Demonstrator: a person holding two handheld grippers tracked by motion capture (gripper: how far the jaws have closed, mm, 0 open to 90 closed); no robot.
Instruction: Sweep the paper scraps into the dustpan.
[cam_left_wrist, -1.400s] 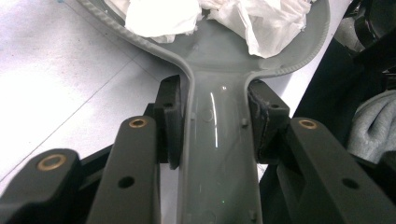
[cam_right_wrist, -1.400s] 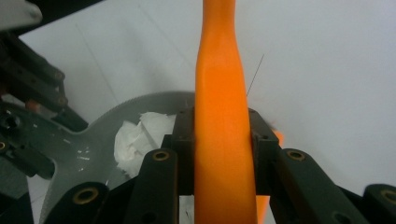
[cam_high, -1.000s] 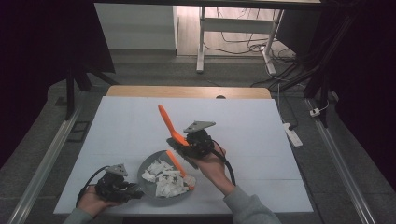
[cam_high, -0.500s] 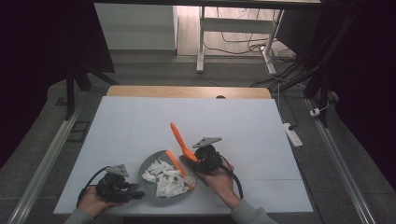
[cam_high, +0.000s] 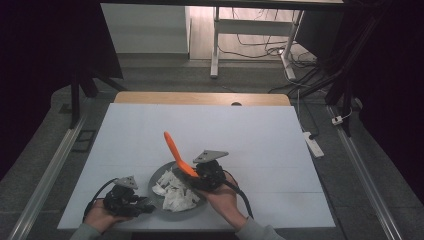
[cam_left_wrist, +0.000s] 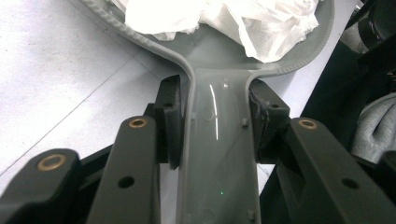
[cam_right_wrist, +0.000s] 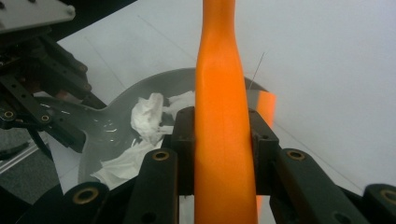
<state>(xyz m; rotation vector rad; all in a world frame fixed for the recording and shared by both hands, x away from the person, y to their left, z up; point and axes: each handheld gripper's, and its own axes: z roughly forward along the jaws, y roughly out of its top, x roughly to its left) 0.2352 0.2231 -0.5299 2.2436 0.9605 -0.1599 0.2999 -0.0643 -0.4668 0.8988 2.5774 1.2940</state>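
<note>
A grey pan (cam_high: 159, 176) with a flat handle (cam_left_wrist: 217, 154) lies at the table's near edge and holds crumpled white paper (cam_high: 173, 192). My left gripper (cam_high: 127, 202) is shut on that handle, and its pads (cam_left_wrist: 168, 121) press it from both sides. My right gripper (cam_high: 207, 172) hovers over the pan's right rim, shut on an orange utensil (cam_high: 175, 150) whose long handle (cam_right_wrist: 222, 93) slants up and to the left. The utensil's lower end is hidden behind the gripper. In the right gripper view the pan (cam_right_wrist: 154, 79) and paper (cam_right_wrist: 144, 116) lie just left of the jaws.
The white table top (cam_high: 250, 135) stretches wide beyond and to the right of the pan. A wooden strip (cam_high: 200, 98) borders its far edge. A white power strip (cam_high: 312, 144) lies on the floor to the right, and desk legs and cables stand farther back.
My right gripper has come down and toward the near edge with the orange utensil, ending over the pan's right rim. The left gripper and the pan have stayed put.
</note>
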